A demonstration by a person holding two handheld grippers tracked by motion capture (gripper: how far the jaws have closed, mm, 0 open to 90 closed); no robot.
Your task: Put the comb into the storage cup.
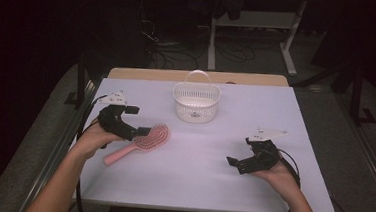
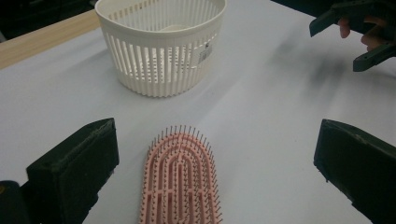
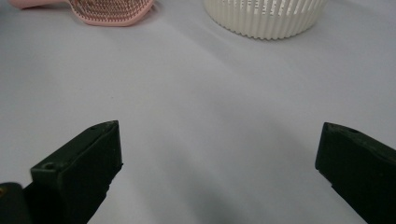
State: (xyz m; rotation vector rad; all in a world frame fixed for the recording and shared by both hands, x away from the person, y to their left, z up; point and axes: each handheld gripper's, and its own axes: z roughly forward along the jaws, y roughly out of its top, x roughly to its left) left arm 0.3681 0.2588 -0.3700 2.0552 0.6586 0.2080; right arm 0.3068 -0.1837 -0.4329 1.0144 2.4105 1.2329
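Observation:
A pink hairbrush (image 1: 141, 142) lies bristles up on the white table (image 1: 211, 180), its handle pointing toward the front left. My left gripper (image 1: 137, 120) hovers over the brush head, open. In the left gripper view the brush (image 2: 181, 182) lies between the two spread jaws, untouched, with my left gripper (image 2: 217, 140) above it. A white slatted basket (image 1: 196, 102) with a hoop handle stands upright at the back middle and looks empty. My right gripper (image 1: 241, 151) is at the front right, open over bare table. The right gripper (image 3: 219, 140) looks toward the brush (image 3: 109, 9) and the basket (image 3: 266, 16).
A wooden strip (image 1: 148, 74) runs along the table's far edge. Beyond it are a dark floor with cables (image 1: 160, 46) and the white legs of another desk (image 1: 290, 43). In the left gripper view the basket (image 2: 161, 56) is ahead and the other gripper (image 2: 364, 35) at upper right.

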